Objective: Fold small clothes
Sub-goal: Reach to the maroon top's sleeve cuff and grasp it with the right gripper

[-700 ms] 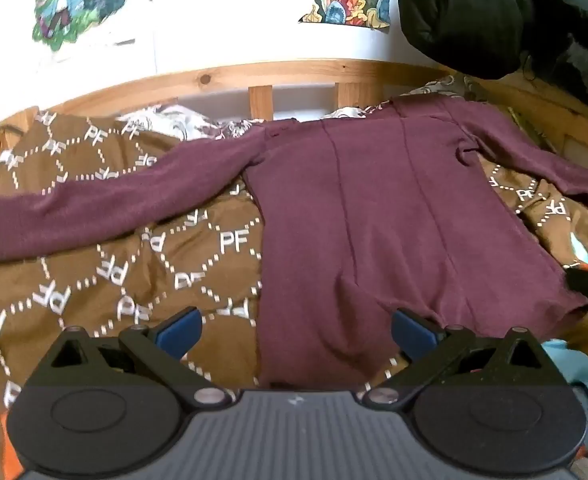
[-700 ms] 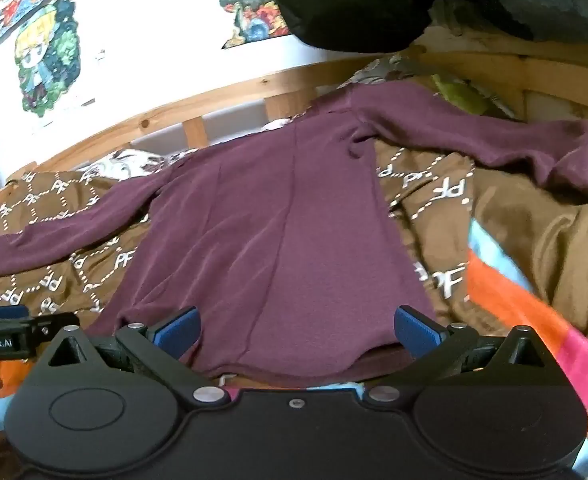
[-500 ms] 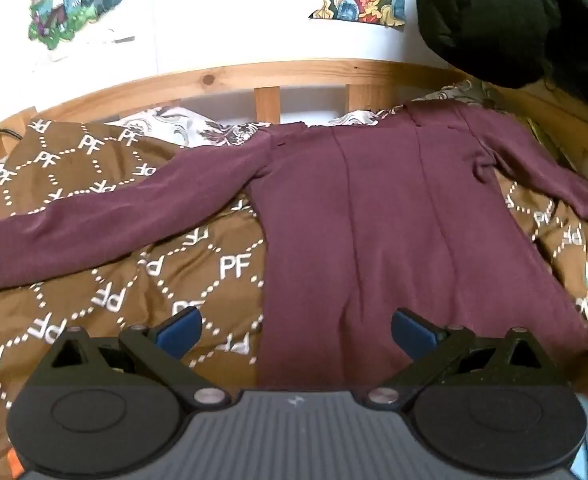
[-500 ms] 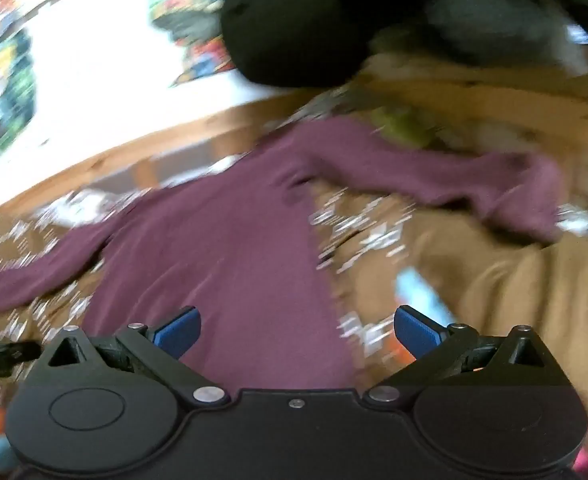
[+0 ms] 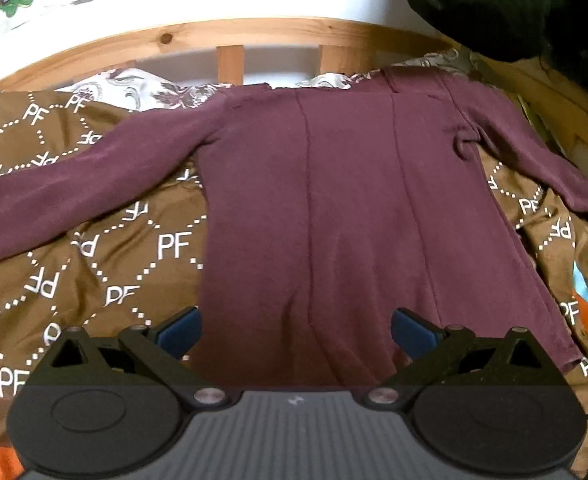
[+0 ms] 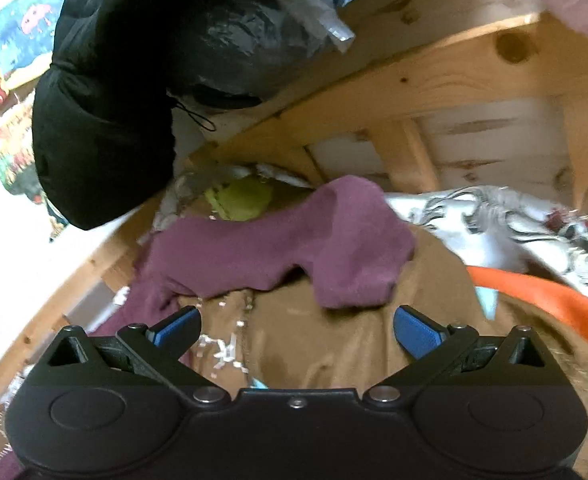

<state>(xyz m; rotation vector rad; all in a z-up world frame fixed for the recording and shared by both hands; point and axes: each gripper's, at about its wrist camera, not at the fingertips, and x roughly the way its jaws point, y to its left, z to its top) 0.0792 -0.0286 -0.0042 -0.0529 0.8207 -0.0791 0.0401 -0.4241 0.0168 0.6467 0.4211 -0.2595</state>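
Observation:
A maroon long-sleeved top (image 5: pixel 334 208) lies flat on a brown blanket (image 5: pixel 94 264), sleeves spread left and right, collar toward the headboard. My left gripper (image 5: pixel 296 330) is open and empty, hovering over the top's lower hem. In the right wrist view the top's right sleeve (image 6: pixel 294 252) lies bent on the brown blanket (image 6: pixel 334 340), its cuff end nearest. My right gripper (image 6: pixel 296 328) is open and empty, just short of that cuff.
A wooden bed frame (image 5: pixel 230 36) runs behind the top and also shows in the right wrist view (image 6: pixel 454 76). A black jacket (image 6: pixel 106 92) hangs at the corner. A lime-green item (image 6: pixel 242 200) and a patterned white sheet (image 6: pixel 514 220) lie by the sleeve.
My right gripper has swung right, from facing the top's body to facing the right sleeve's cuff. My left gripper has moved forward over the lower hem. Both stay open.

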